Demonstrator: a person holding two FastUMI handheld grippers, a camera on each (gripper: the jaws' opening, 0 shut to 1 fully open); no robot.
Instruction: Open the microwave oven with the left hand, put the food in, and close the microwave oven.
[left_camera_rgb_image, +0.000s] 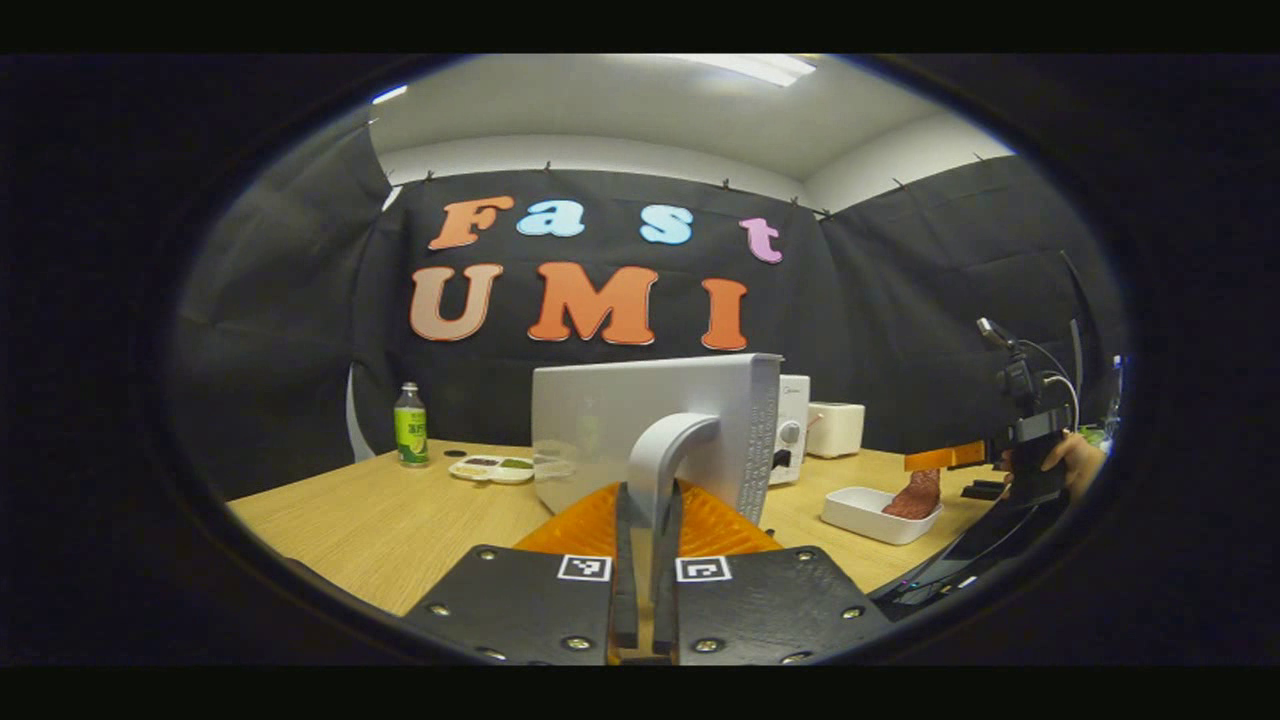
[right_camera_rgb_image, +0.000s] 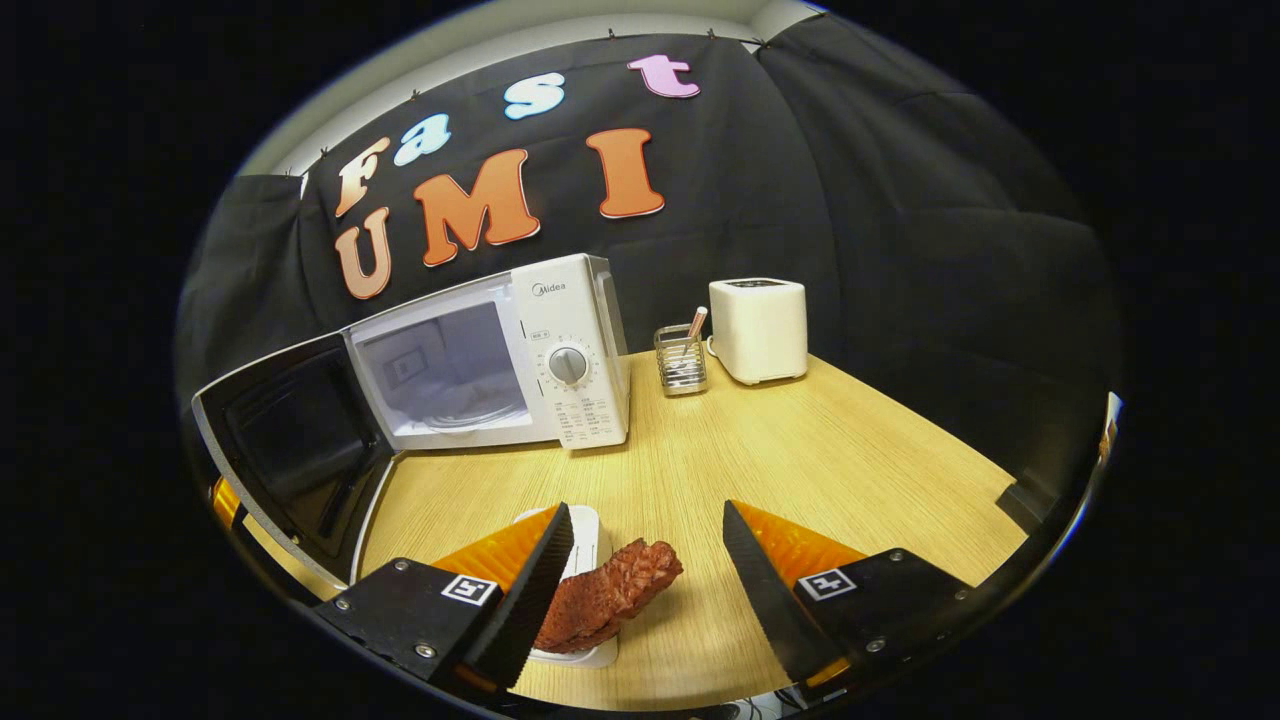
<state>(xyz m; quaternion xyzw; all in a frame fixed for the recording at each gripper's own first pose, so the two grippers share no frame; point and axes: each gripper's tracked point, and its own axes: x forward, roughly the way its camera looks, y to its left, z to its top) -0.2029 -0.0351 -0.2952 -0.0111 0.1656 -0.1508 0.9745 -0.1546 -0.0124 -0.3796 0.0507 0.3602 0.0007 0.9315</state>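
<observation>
Left gripper (left_camera_rgb_image: 645, 560) clamps the door handle (left_camera_rgb_image: 665, 450) (meat (right_camera_rgb_image: 610, 595) between right's open jaws).

A staged recording booth fitted out as a mock kitchen. Black cloth walls (right_camera_rgb_image: 900, 230), pinned along their top edge, enclose a light wooden tabletop (right_camera_rgb_image: 850, 450) beneath a plain white ceiling with a fluorescent strip light (left_camera_rgb_image: 760, 68). Kitchen appliances stand at the far side of the table: a white microwave oven (right_camera_rgb_image: 570, 350) with its door (right_camera_rgb_image: 290, 450) swung open, and to its right a clear utensil holder (right_camera_rgb_image: 680, 360) and a white boxy toaster (right_camera_rgb_image: 758, 330). A green-labelled bottle (left_camera_rgb_image: 410, 425) and a white compartmented dish (left_camera_rgb_image: 492, 467) stand at the far left.
</observation>
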